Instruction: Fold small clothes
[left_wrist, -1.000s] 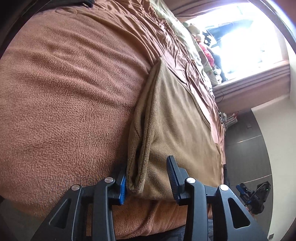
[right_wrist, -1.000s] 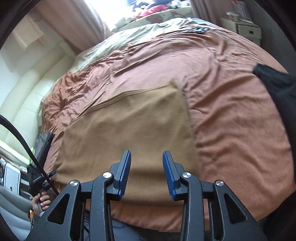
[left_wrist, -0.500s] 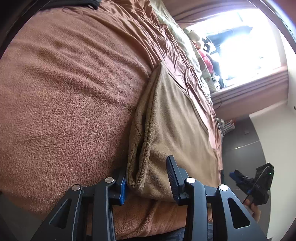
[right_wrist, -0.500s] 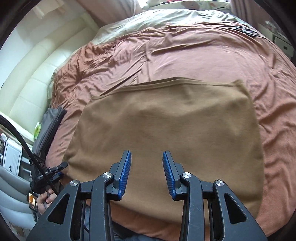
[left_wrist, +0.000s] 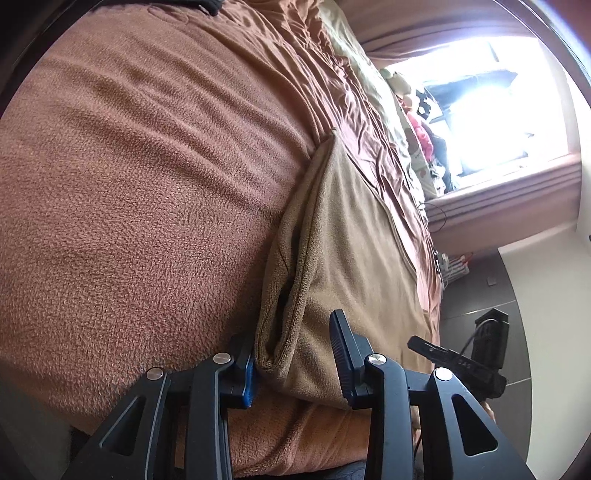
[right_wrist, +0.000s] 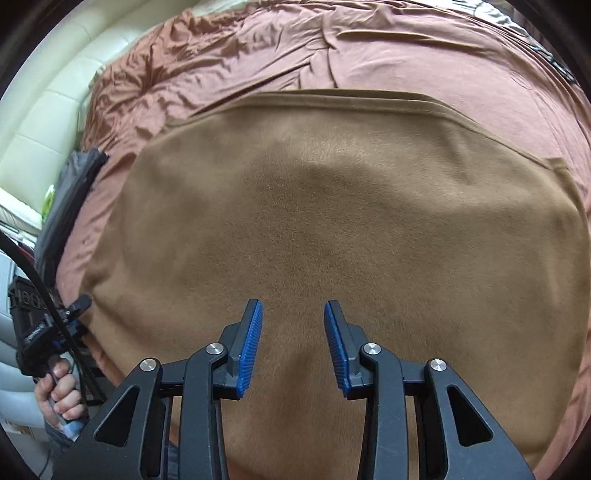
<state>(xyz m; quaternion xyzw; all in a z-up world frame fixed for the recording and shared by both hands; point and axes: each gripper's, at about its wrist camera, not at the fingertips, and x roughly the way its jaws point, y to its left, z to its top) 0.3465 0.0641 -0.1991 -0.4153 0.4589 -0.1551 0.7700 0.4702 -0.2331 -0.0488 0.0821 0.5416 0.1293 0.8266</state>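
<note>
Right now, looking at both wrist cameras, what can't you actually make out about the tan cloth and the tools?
- Tan cloth, right wrist view: its near edge is hidden behind the right tool.
- Left wrist view: the left tool straddles the cloth's folded corner; its blue pad is partly behind fabric, so contact is unclear.
- Items by the window: washed out by glare.
- What kind of garment it is: cannot tell.

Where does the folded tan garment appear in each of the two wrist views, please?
Left wrist: the tan garment runs from bottom centre up to mid-frame, its layered edge between the open left gripper fingers.
Right wrist: it fills the frame's middle, above the open right gripper.
Shared landmark: the rust-brown blanket beneath.
</note>
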